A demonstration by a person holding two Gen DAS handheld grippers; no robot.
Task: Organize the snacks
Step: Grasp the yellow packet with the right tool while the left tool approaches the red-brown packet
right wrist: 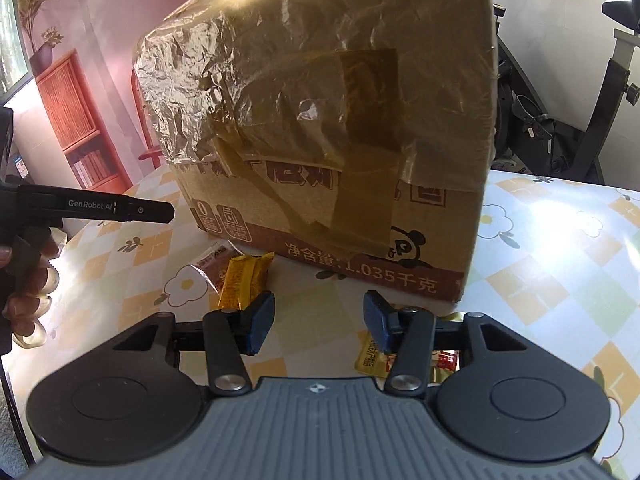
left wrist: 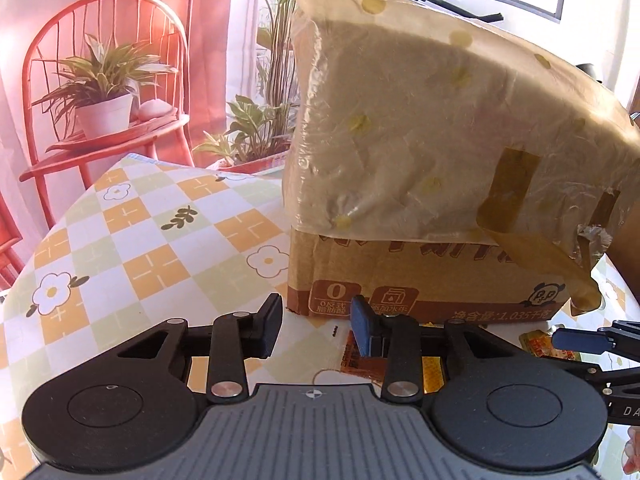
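Observation:
A tall cardboard box [left wrist: 420, 128], wrapped in crinkled clear film and brown tape, stands on the flowered tablecloth; it also fills the right wrist view [right wrist: 320, 120]. Small snack packets lie at its foot: a yellow one [right wrist: 245, 280], a clear red-printed one [right wrist: 212, 262], and an orange one [left wrist: 354, 360]. My left gripper [left wrist: 316, 326] is open just in front of the box's lower left corner, nothing between its pads. My right gripper [right wrist: 319, 320] is open before the box's front face, over bare cloth. More yellow and red packets [right wrist: 370, 358] lie partly hidden under its right finger.
The checked tablecloth [left wrist: 140, 220] stretches left of the box. A red chair with a potted plant [left wrist: 104, 92] stands behind the table. An exercise bike [right wrist: 560, 120] is at the right. A hand [right wrist: 28, 280] holds the left gripper [right wrist: 162, 213]; the right gripper's blue pad [left wrist: 576, 340] shows.

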